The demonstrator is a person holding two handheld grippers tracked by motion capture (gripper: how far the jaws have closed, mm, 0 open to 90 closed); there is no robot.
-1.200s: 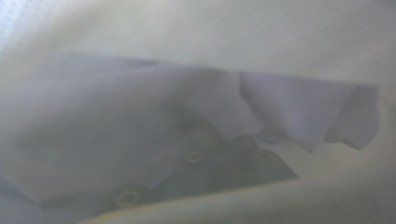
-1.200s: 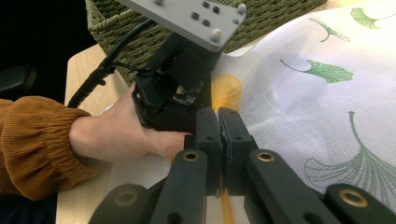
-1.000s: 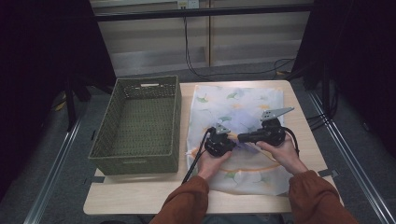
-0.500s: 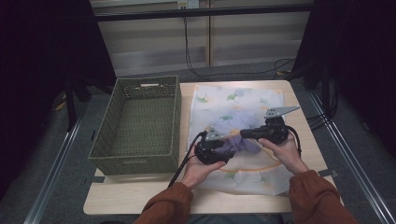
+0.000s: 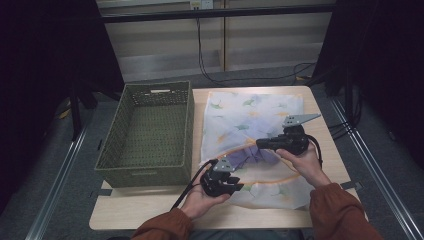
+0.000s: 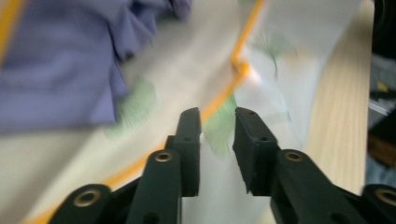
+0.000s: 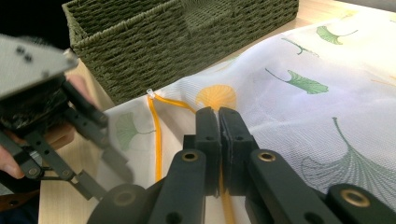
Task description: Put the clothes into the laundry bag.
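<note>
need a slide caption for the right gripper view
Right gripper shut on a leaf-print mesh laundry bag at its orange zipper, green woven basket behind.

A tall olive-green woven basket (image 5: 150,131) walls off the tabletop (image 5: 150,210) beyond the left gripper (image 5: 239,188) fingers, while a white leaf-printed mesh bag (image 5: 250,117) lies flat under both pairs of fingers. Bare wood stays passable just behind the left fingers and outside the right gripper (image 5: 260,143).
</note>
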